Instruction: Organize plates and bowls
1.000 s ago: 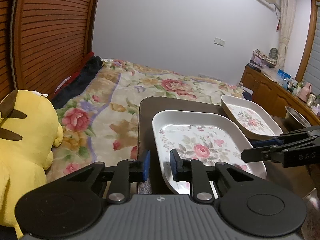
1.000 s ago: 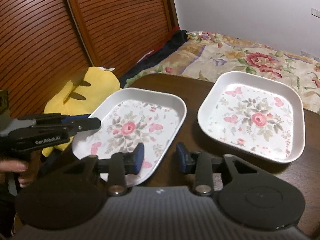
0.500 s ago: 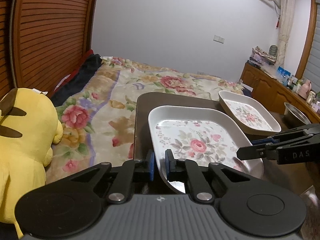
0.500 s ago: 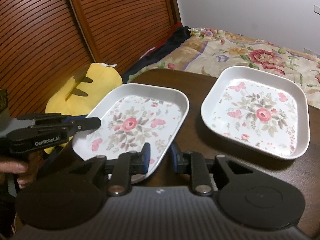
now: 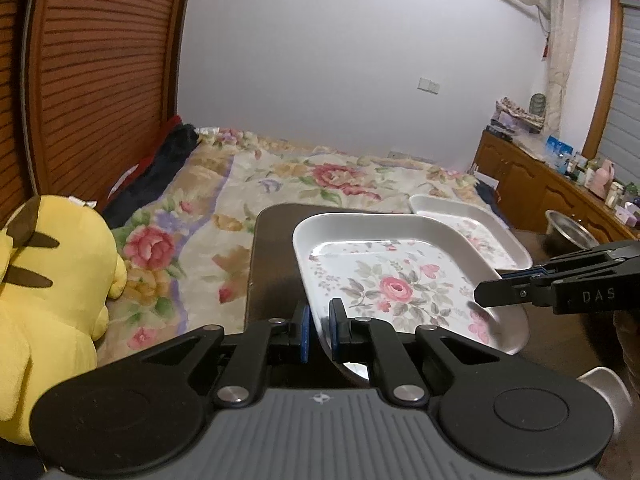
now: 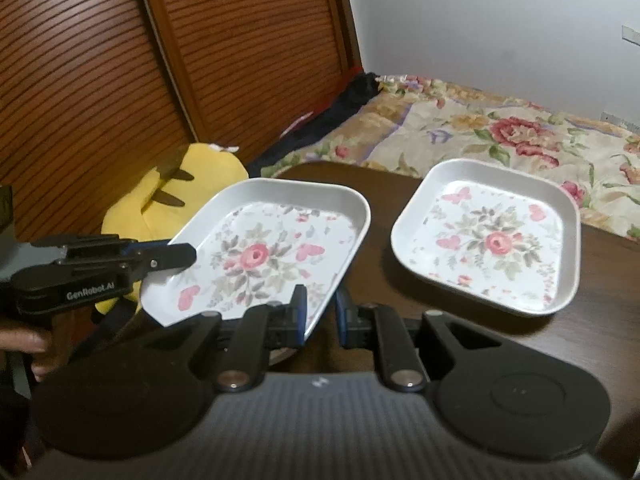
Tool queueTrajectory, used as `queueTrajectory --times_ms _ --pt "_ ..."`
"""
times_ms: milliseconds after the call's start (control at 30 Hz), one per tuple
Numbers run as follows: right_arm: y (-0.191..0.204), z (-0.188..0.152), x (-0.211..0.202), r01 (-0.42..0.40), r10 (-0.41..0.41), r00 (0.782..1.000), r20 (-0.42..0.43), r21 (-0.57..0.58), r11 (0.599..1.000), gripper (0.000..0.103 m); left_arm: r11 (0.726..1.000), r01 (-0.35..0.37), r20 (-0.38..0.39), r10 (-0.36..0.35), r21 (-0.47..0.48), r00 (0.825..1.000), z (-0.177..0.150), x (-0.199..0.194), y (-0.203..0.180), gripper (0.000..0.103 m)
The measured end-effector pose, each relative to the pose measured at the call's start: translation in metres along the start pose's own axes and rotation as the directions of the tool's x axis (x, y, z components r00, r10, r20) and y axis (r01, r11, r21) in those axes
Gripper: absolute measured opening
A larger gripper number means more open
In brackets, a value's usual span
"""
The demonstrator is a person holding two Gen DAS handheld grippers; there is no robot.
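Note:
Two white square plates with a rose print are on the dark wooden table (image 6: 600, 280). The nearer floral plate (image 5: 396, 288) (image 6: 260, 256) is tilted, its near side raised off the table. My left gripper (image 5: 321, 330) (image 6: 176, 256) is shut on its left rim. My right gripper (image 6: 320, 316) (image 5: 486, 298) grips the opposite rim, with its pads on either side of the wall. The second floral plate (image 6: 492, 240) (image 5: 476, 224) lies flat farther along the table, apart from the first.
A metal bowl (image 5: 568, 234) stands at the table's far right. A yellow plush toy (image 5: 48, 300) (image 6: 176, 192) sits off the table's left side, beside a bed with a floral cover (image 5: 280, 184). A hand (image 6: 24, 340) holds the left gripper.
Both grippers have narrowed onto the nearer plate's rims. The plate has come up and tilted, and sits higher in both views than a second ago.

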State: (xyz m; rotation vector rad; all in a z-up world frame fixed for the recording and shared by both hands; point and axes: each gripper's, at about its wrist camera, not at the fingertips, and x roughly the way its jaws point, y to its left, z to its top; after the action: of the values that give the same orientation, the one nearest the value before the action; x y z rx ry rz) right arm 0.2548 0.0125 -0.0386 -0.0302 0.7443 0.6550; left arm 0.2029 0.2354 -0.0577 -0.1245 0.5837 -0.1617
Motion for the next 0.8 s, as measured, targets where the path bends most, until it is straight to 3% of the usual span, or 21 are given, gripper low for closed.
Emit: queueTrajectory --times_ms 300,800 --pt "-0.007 -0.01 -0.044 0.015 -0.017 0.998 0.06 0.034 0.999 0.017 0.998 0.046 0.047 -0.048 0.034 0.998 0.004 -0.027 -0.028 0.012" --pt "-0.014 -0.045 -0.106 0.062 -0.069 0.992 0.109 0.073 0.995 0.017 0.989 0.109 0.062 -0.116 0.098 0.991 -0.004 -0.061 -0.077 0.012"
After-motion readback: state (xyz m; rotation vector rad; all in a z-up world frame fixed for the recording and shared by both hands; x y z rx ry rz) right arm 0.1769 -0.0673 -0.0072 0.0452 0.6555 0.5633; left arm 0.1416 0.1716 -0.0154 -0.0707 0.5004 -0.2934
